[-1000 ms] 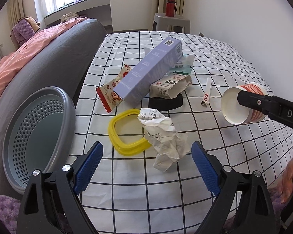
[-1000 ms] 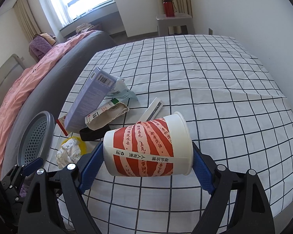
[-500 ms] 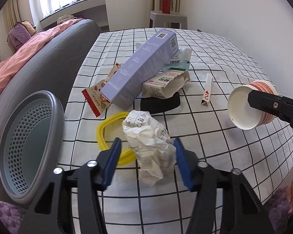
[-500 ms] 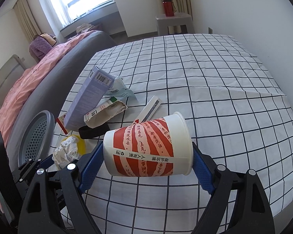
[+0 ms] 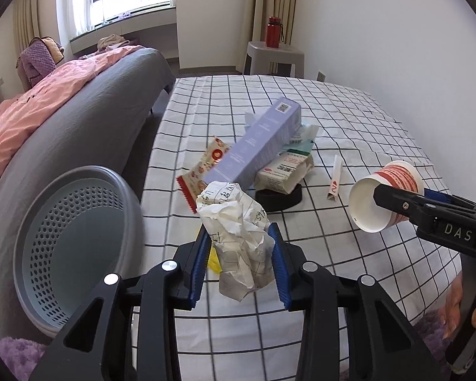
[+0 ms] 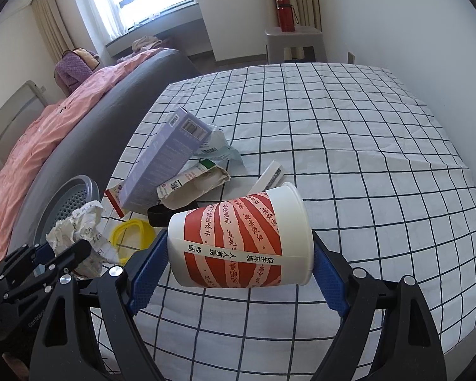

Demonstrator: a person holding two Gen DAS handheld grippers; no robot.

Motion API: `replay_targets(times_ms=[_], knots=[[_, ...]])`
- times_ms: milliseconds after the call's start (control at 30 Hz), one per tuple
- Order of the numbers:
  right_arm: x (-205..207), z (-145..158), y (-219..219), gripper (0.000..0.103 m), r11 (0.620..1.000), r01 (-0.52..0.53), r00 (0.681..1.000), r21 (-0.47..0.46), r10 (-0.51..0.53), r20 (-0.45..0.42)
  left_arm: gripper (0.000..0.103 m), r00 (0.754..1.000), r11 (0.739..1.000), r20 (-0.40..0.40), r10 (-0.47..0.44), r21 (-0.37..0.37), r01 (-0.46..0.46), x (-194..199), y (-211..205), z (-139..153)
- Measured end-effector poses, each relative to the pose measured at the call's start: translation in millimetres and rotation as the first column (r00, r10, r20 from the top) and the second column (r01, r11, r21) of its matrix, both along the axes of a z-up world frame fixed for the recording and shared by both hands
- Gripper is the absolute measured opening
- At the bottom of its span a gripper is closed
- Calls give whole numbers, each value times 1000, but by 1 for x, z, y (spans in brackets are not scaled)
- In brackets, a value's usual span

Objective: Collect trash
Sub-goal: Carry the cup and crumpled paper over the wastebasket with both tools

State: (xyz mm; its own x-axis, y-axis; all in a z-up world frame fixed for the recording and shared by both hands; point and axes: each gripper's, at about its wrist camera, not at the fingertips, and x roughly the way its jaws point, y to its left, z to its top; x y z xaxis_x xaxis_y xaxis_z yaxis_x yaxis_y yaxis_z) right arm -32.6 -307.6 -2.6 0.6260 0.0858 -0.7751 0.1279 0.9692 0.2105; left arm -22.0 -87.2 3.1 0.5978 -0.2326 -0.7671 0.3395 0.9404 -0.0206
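Observation:
My left gripper (image 5: 239,262) is shut on a crumpled white paper ball (image 5: 238,238) and holds it above the checked tablecloth; the ball also shows in the right wrist view (image 6: 79,238). My right gripper (image 6: 239,263) is shut on a red-and-white paper cup (image 6: 241,241) lying sideways between the pads; the cup shows at the right of the left wrist view (image 5: 384,195). A grey perforated basket (image 5: 66,238) stands at the table's left edge. A pile of trash lies ahead: a lilac box (image 5: 257,146), a snack wrapper (image 5: 203,168), a torn carton (image 5: 285,171).
A yellow ring (image 6: 131,233), a black lid (image 5: 279,197) and a small white packet (image 5: 334,182) lie on the checked table (image 6: 365,158). A grey sofa with a pink blanket (image 5: 47,101) runs along the left. A stool with a red bottle (image 5: 273,31) stands at the back.
My left gripper closed from wide open onto the paper ball and lifted it off the yellow ring. My right gripper keeps holding the cup, nearly still.

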Motion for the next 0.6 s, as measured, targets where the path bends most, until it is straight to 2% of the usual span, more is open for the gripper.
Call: replay_targets(times_ms=[167, 333, 600], knots=[[12, 14, 32, 82, 998, -57, 998, -19, 57, 12, 36, 996, 997, 57, 64, 49, -67, 12, 43, 14], [34, 28, 74, 82, 991, -135, 990, 7, 135, 37, 36, 986, 985, 64, 155, 70, -160, 29, 91, 17], [72, 39, 147, 82, 962, -272, 960, 12, 271, 66, 36, 953, 951, 91, 288, 87, -296, 46, 153, 19]])
